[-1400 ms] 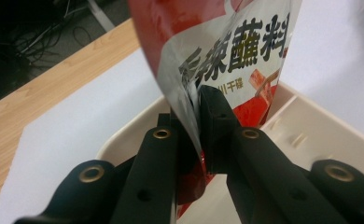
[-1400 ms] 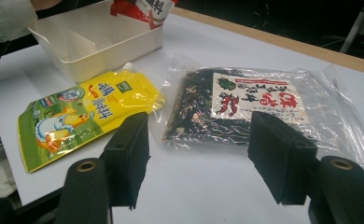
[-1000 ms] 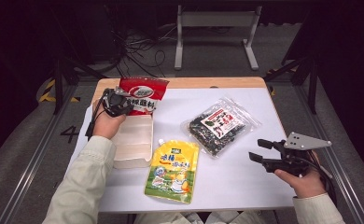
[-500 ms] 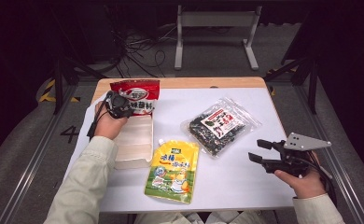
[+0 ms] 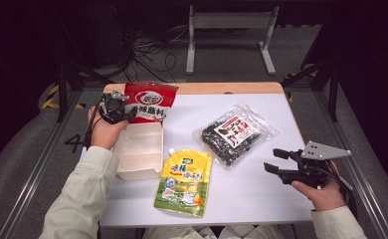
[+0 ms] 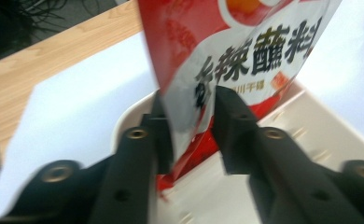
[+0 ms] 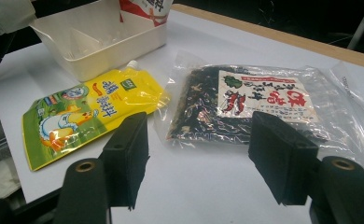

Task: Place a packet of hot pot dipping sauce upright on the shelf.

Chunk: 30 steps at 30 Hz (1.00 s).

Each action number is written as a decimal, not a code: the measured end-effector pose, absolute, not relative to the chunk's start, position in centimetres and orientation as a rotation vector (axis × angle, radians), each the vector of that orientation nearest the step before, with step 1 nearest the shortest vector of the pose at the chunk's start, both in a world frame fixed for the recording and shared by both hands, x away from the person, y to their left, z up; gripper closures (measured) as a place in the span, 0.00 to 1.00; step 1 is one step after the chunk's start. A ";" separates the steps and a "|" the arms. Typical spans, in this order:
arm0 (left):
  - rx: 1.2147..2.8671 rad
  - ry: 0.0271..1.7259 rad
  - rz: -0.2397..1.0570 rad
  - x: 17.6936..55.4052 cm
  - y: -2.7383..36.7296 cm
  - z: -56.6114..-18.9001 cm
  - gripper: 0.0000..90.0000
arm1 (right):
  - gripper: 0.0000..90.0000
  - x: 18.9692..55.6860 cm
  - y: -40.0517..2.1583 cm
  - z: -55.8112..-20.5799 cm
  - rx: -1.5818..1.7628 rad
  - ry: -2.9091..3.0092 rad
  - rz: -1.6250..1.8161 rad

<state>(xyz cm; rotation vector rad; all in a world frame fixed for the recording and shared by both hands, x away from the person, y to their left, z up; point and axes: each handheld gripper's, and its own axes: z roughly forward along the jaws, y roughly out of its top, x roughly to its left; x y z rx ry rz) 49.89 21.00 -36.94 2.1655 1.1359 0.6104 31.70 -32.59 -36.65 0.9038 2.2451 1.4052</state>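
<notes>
We see a white-topped table [image 5: 281,199] with a wooden far edge, grey floor [image 5: 28,164] around it, tangled cables [image 5: 147,50] and a pale metal frame [image 5: 229,22] in the dark beyond.

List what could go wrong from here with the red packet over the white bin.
1. The left gripper has just been opening, with the red packet between its jaws and a gap at the right pad. The packet leans over the white bin's far edge and may tip out onto the table.
2. The packet stands on end in the bin, so it may not settle flat.
3. The right gripper waits open near the seaweed bag; no hazard seen.
</notes>
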 end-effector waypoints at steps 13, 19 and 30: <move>2.234 1.214 0.487 50.7 20.7 -38.3 1.00 | 0.42 31.7 -32.3 -36.9 0.897 2.263 1.399; 2.230 1.224 0.516 50.5 20.5 -38.2 0.97 | 0.46 31.7 -32.0 -36.9 0.873 2.257 1.397; 2.035 1.178 0.480 47.6 22.5 -36.9 0.61 | 0.47 32.1 -32.3 -37.3 0.966 2.249 1.381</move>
